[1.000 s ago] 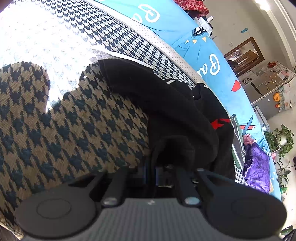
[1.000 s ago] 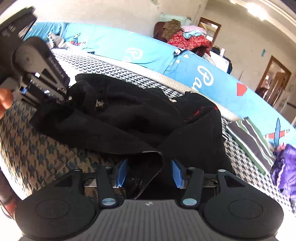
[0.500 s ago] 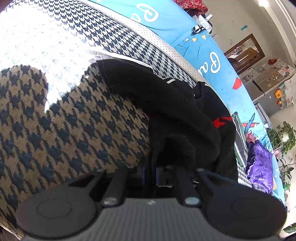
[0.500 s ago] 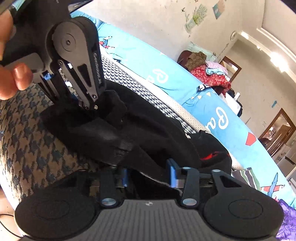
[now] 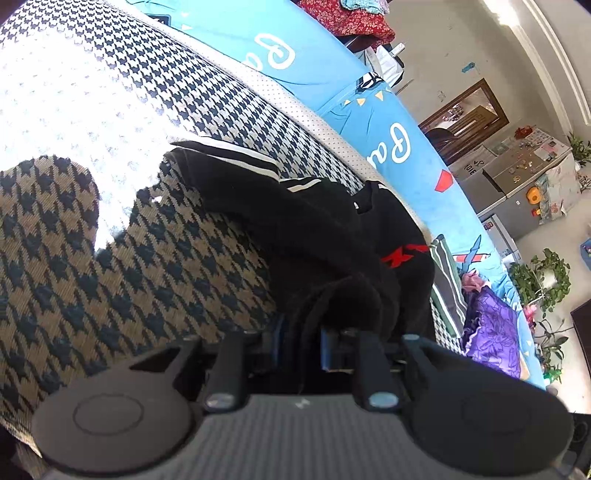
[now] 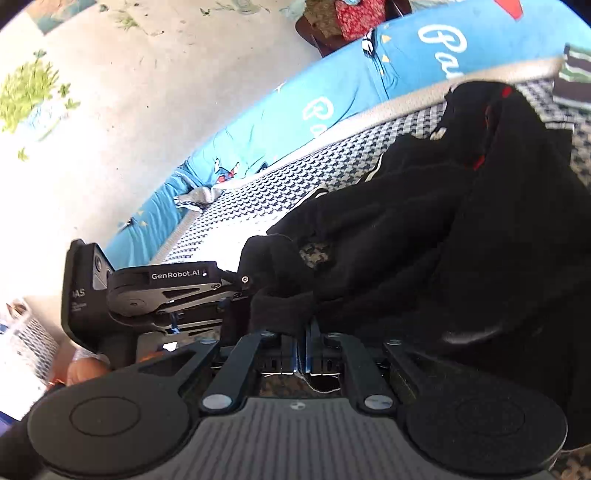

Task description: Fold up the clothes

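Looking through the left wrist camera, I see my left gripper [image 5: 301,345] clamped on a bunch of the black garment [image 5: 332,236], as it was a second ago; the garment lies crumpled across the middle of the houndstooth cover [image 5: 122,266]. Through the right wrist camera, my right gripper [image 6: 304,350] has just closed on a black hem beside the left one, so I judge both corners secured for lifting.

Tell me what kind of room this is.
Most likely a lived-in home, a bedroom or living area: a wide houndstooth cover with a blue cartoon sheet behind it, a pile of clothes, a fridge and houseplants.
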`<action>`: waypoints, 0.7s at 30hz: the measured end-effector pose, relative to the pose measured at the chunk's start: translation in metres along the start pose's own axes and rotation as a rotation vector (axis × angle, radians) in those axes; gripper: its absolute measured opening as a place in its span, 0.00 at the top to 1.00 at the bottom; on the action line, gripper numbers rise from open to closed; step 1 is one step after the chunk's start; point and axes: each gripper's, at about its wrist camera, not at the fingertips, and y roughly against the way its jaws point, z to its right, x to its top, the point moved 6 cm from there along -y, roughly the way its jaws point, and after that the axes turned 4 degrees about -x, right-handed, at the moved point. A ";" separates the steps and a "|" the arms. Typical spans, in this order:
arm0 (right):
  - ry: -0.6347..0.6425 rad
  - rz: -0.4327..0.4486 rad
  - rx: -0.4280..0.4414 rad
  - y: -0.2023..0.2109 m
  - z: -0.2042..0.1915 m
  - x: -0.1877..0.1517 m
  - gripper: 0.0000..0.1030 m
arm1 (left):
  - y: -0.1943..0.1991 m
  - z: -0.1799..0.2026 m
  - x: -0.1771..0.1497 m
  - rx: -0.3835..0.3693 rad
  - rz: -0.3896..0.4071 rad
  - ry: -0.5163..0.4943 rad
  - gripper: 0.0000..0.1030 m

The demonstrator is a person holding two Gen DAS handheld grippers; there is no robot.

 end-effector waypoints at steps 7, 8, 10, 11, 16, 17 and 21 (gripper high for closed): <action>0.175 -0.145 -0.078 -0.017 -0.012 -0.034 0.94 | 0.025 -0.001 -0.003 0.017 0.021 0.015 0.79; 0.206 -0.168 -0.091 -0.020 -0.015 -0.040 0.94 | 0.028 -0.002 -0.005 0.024 0.019 0.014 0.79; 0.279 -0.202 -0.106 -0.024 -0.021 -0.051 0.93 | 0.030 -0.003 -0.007 0.030 0.018 0.011 0.79; 0.306 -0.219 -0.100 -0.026 -0.024 -0.056 0.92 | 0.031 -0.003 -0.008 0.031 0.019 0.010 0.79; 0.401 -0.300 -0.073 -0.029 -0.031 -0.078 0.91 | 0.037 0.004 -0.005 0.036 0.052 -0.012 0.73; 0.417 -0.305 -0.072 -0.030 -0.032 -0.081 0.90 | 0.039 0.005 -0.004 0.037 0.064 -0.016 0.73; 0.406 -0.270 -0.018 -0.018 -0.034 -0.079 0.87 | 0.053 0.012 0.007 0.023 0.133 -0.019 0.63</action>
